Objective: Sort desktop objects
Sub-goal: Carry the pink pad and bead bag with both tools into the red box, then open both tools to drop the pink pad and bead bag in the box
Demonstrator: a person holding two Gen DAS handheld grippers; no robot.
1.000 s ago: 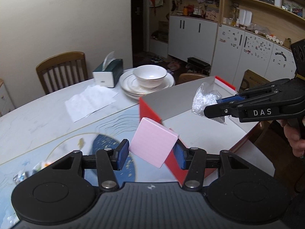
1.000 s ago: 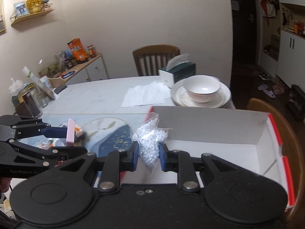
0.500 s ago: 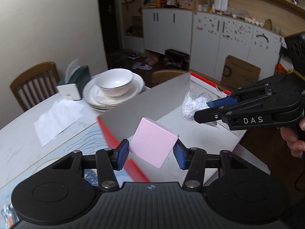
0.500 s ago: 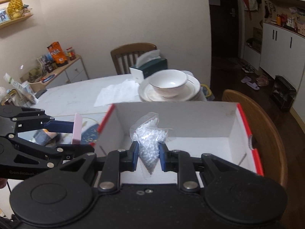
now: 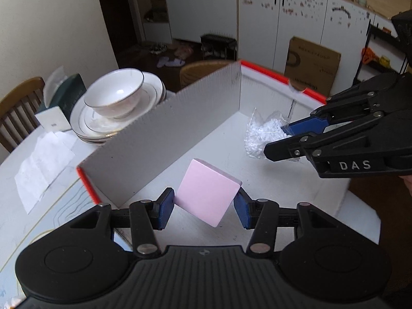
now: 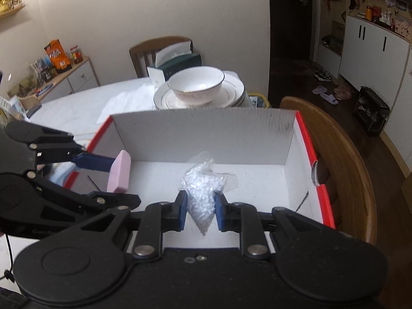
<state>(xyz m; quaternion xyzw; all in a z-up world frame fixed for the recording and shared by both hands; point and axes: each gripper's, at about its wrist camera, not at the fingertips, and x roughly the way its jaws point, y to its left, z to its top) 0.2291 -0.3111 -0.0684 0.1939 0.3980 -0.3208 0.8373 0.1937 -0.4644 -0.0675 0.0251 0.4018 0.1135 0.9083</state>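
Both loads (image 5: 208, 193) (image 6: 202, 195) now over box (image 6: 203, 134)

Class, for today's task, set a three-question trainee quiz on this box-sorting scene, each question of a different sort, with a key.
1. True or false: the left hand-held gripper grips a square pink sticky-note pad.
2. What does the right hand-held gripper hold?
3. Both items hang over: A) the stacked white plates B) the red-edged white cardboard box C) the wooden chair.

Key: 1 true; 2 a clear plastic bag of small white pieces; 3 B.
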